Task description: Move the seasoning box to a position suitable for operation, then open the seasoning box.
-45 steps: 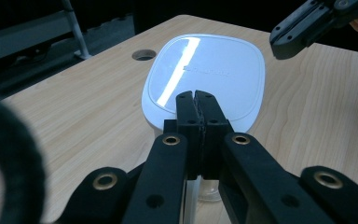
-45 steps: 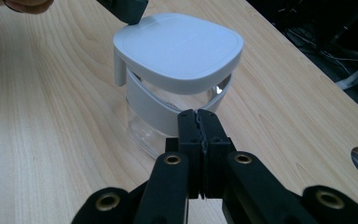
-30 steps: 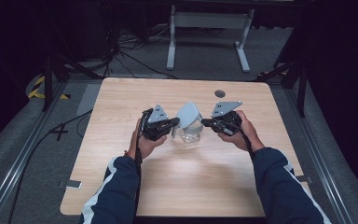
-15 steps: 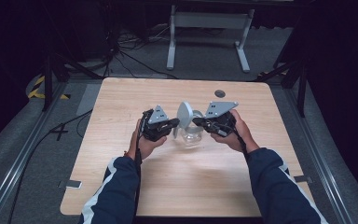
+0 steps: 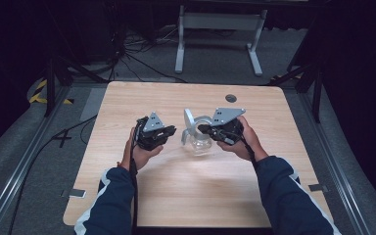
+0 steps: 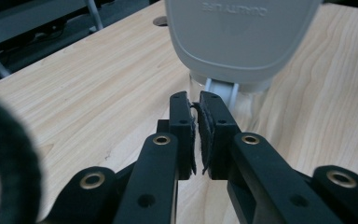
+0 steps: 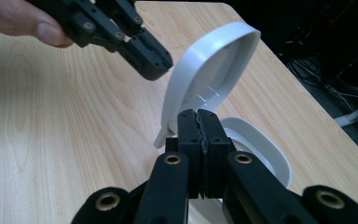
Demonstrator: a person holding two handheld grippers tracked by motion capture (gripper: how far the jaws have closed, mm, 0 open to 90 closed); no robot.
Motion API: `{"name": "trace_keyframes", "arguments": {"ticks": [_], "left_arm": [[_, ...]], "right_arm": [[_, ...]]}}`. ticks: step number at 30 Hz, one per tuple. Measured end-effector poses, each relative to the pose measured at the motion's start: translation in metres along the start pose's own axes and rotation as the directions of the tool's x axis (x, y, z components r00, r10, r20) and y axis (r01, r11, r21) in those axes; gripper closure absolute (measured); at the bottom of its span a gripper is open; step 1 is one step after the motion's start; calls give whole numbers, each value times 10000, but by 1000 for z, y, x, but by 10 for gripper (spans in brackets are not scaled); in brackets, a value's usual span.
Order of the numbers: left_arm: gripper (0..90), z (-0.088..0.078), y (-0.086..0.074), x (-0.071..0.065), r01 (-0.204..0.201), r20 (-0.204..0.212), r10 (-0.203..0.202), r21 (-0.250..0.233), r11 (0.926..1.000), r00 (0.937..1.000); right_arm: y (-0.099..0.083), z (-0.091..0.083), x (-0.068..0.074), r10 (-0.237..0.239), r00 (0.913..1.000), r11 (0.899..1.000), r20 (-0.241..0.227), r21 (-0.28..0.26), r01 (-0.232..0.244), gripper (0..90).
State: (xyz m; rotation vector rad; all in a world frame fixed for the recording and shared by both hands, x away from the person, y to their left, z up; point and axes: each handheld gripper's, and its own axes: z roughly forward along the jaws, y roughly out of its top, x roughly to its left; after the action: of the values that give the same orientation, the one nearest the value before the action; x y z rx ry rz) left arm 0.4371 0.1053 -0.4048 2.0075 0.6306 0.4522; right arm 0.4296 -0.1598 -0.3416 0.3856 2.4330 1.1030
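You have a small clear container [image 5: 199, 143] sitting near the middle of the light wooden table [image 5: 186, 196], with its grey hinged lid [image 5: 189, 124] flipped up and standing almost on edge over the side of the jar nearer your left hand. In the high view your left gripper [image 5: 169, 132] sits just to the left of the raised lid, apart from it, cradled in your left hand [image 5: 139, 152] with its nose aimed at the container. The left gripper view shows that gripper [image 6: 196, 100] with its jaws drawn nearly together, only a thin slit between the pads and nothing held in them; the grey outer face of the lid [image 6: 240, 37] stands straight ahead, with the clear jar wall just visible beneath it. Your right gripper [image 5: 203, 129] reaches in from the right, its tips over the jar's rim, with your right hand [image 5: 242, 144] behind it. In the right gripper view its jaws [image 7: 199, 116] are pressed flat together at the white rim [image 7: 261, 144] of the container; whether they pinch anything there you cannot tell. Beyond them the lid's hollow inner side [image 7: 214, 74] tilts up, and your left gripper [image 7: 151, 60] hangs at upper left.
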Motion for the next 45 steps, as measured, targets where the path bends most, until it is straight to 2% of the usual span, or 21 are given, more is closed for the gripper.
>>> {"name": "trace_keyframes", "arguments": {"ticks": [1,2,9,12,13,14,15,17,19,20,21,25,27,30,31,33,39,41,42,45], "left_arm": [[833,-1,-1,-1,-215,-10,216,106,9997,9998],[827,-2,-2,-3,-146,39,146,127,9998,9999],[759,-18,-10,-13,-770,-31,773,561,9955,9970],[719,-27,-17,-17,-675,-51,680,676,9954,9977],[693,-30,-20,-17,-635,-95,644,720,9954,9979],[670,-34,-24,-18,-407,-138,418,747,9964,9990],[628,-36,-27,-18,-408,-176,424,826,9957,9989],[609,-39,-31,-21,-598,-216,626,1145,9916,9978],[578,-45,-39,-23,-717,-452,786,1394,9876,9959],[508,-45,-39,-23,-717,-452,786,1394,9876,9959],[508,-47,-42,-23,-723,-525,813,1552,9852,9953],[421,-55,-58,-20,-486,-921,669,1876,9810,9935],[393,-60,-66,-18,-252,-1016,455,1930,9809,9938],[365,-65,-77,-16,-176,-1100,426,2189,9756,9930],[355,-65,-77,-16,-176,-1100,426,2189,9756,9930],[343,-69,-88,-15,-221,-1167,515,2397,9706,9918],[327,-75,-107,-10,173,-1302,186,2700,9627,9913],[314,-76,-110,-9,229,-1264,112,2644,9641,9919],[313,-78,-112,-8,283,-1229,59,2748,9611,9924],[301,-81,-116,-7,351,-1217,-26,2660,9633,9926]], "right_arm": [[-1,-1,-1,18,10000,10000,19,-2,-18,894],[-1,-3,-2,39,10000,10000,30,-32,-39,892],[-11,-22,-6,136,9996,9999,264,-6,-136,865],[-19,-34,-9,283,9988,9996,397,3,-283,848],[-22,-38,-10,351,9984,9994,442,-23,-350,839],[-26,-42,-11,367,9980,9993,517,-56,-365,837],[-31,-49,-12,523,9971,9986,547,-103,-518,833],[-38,-56,-13,600,9958,9982,697,-91,-595,829],[-45,-62,-13,712,9947,9975,747,-78,-708,822],[-45,-62,-13,712,9947,9975,747,-78,-708,822],[-53,-68,-13,746,9939,9972,807,-43,-745,809],[-71,-82,-12,861,9920,9961,927,115,-875,767],[-80,-88,-10,1095,9900,9938,893,109,-1109,753],[-95,-96,-7,1268,9861,9913,1078,219,-1299,720],[-95,-96,-7,1268,9861,9913,1078,219,-1299,720],[-111,-103,-5,1458,9817,9882,1228,287,-1504,680],[-155,-121,2,1971,9683,9780,1535,384,-2051,632],[-168,-126,4,2151,9626,9730,1645,489,-2258,608],[-175,-128,6,2183,9605,9713,1726,572,-2310,591],[-195,-137,9,2404,9506,9628,1963,760,-2592,560]]}}
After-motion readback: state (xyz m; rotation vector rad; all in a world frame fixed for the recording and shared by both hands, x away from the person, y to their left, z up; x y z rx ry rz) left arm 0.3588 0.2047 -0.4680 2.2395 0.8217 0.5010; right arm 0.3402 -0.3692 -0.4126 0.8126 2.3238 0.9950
